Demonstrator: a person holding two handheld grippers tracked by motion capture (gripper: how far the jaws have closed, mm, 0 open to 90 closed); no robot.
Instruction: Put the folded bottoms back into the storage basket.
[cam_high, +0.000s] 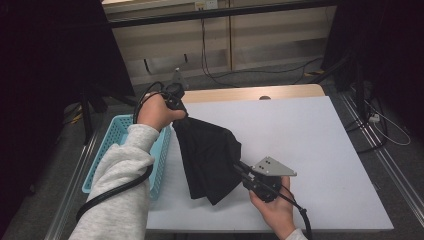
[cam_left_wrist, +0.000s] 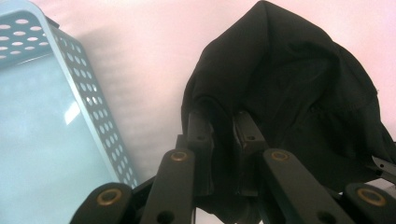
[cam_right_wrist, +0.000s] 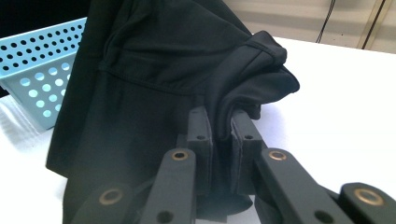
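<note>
A black garment (cam_high: 207, 152) hangs between my two grippers above the white table (cam_high: 320, 150). My left gripper (cam_high: 176, 102) holds its upper corner high at the table's back left, pointing down. In the left gripper view the black garment (cam_left_wrist: 289, 93) is pinched between the pads of the left gripper (cam_left_wrist: 223, 122). My right gripper (cam_high: 239, 167) is shut on the garment's right edge, low and near the front. The right gripper view shows a folded hem of the garment (cam_right_wrist: 252, 60) clamped in the right gripper (cam_right_wrist: 223, 119).
A light blue perforated basket (cam_high: 112, 145) stands off the table's left edge, also seen as the basket (cam_left_wrist: 60, 107) and the basket (cam_right_wrist: 42, 70). Cables run over the floor behind. The table's right half is bare white surface.
</note>
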